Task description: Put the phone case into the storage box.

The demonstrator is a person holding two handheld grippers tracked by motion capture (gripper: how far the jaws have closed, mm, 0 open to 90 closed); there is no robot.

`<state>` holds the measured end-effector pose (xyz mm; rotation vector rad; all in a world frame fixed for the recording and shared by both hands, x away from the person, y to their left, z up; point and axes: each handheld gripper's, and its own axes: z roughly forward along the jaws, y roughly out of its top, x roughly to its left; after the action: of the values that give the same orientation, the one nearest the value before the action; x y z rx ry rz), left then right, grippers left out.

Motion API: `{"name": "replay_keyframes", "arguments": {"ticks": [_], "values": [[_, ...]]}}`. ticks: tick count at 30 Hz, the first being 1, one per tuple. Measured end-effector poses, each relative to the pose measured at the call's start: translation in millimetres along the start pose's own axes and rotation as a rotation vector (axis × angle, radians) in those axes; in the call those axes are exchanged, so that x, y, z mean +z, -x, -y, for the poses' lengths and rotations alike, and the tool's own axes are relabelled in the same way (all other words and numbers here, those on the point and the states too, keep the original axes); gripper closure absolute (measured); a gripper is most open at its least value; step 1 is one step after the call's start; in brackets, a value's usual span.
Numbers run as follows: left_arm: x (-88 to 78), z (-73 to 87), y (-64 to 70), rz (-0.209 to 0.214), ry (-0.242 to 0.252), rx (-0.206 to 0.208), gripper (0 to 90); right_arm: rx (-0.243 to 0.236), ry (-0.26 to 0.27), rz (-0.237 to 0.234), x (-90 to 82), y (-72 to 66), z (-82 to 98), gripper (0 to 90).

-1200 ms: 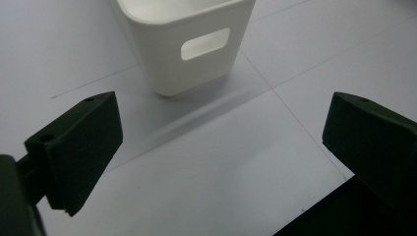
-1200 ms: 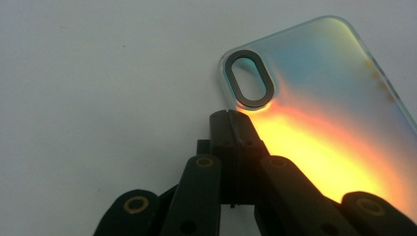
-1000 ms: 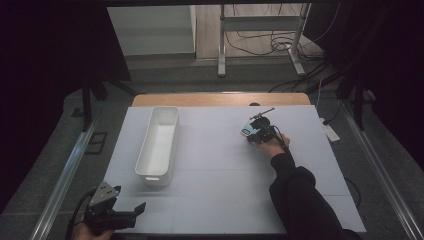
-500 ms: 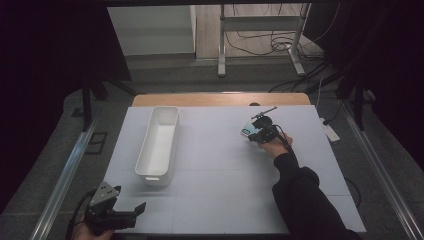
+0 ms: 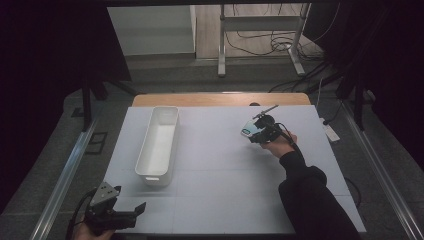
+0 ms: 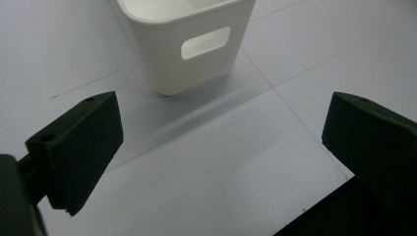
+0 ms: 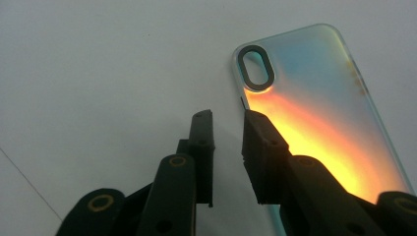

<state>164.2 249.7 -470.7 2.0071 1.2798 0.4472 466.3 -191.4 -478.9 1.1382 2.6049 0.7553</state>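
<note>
A phone case [image 7: 314,118] with an iridescent blue-to-orange sheen and an oval camera cutout lies on the white table. My right gripper [image 7: 228,118] hovers at its left edge. Its jaws have just been opening and stand slightly apart, with bare table in the gap. The right jaw overlaps the case's edge. In the high view the right gripper [image 5: 254,133] is at the table's right middle, with the case [image 5: 248,131] at its tip. My left gripper [image 6: 216,132] is wide open with nothing between its jaws. In the high view the left gripper [image 5: 131,212] sits at the front left corner.
A long white bin [image 5: 159,142] stands left of centre, its handle end [image 6: 196,46] just ahead of the left gripper. The table's front edge [image 6: 319,211] runs close under the left gripper. A wooden strip [image 5: 220,99] borders the table's far side.
The right gripper has lifted slightly near the phone case, and the case now shows lighter at its tip. The left gripper has stayed where it was.
</note>
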Motion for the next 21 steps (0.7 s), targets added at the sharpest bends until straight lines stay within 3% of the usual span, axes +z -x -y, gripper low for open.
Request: {"name": "replay_keyframes", "arguments": {"ticks": [8, 21], "values": [[0.2, 0.0, 0.0, -0.001, 0.0, 0.0, 2.6, -0.029, -0.021, 0.008, -5.1, 2.8, 1.6, 57.4], [0.4, -0.1, -0.1, 0.001, -0.001, -0.003, 2.8, -0.013, -0.02, 0.011, -10.2, 13.2, 0.6, 33.3]]}}
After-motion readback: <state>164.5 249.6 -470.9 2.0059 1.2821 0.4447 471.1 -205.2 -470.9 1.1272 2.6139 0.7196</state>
